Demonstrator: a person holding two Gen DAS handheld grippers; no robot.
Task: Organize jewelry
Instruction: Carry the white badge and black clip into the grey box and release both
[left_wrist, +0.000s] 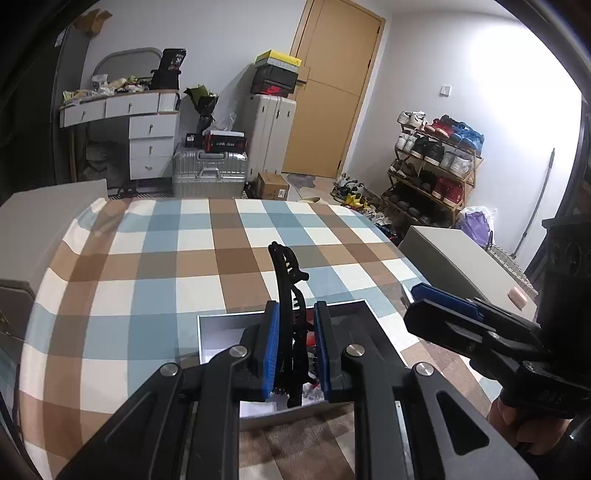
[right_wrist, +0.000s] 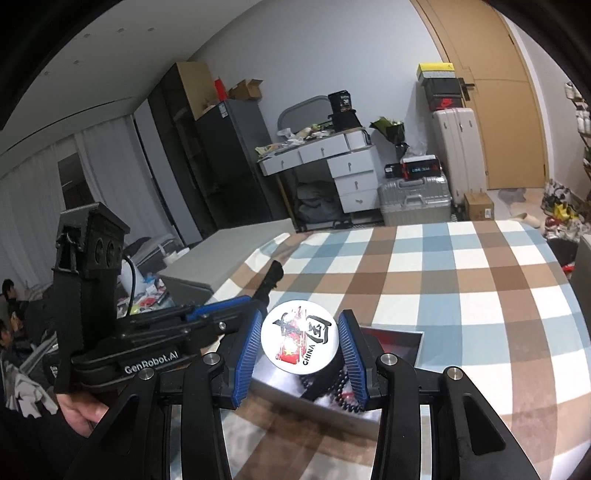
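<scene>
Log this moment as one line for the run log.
left tool: shut on black hair claw | right tool: shut on round China badge | both above open box | checkered cloth

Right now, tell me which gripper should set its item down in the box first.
Right, probably. The right gripper holds the round badge directly above the open box, so it need only lower. The left gripper also hangs over the box, but its long black hair clip stands upright and needs tilting.

Box (left_wrist: 218, 325) on table (left_wrist: 147, 258), probably centred.
</scene>
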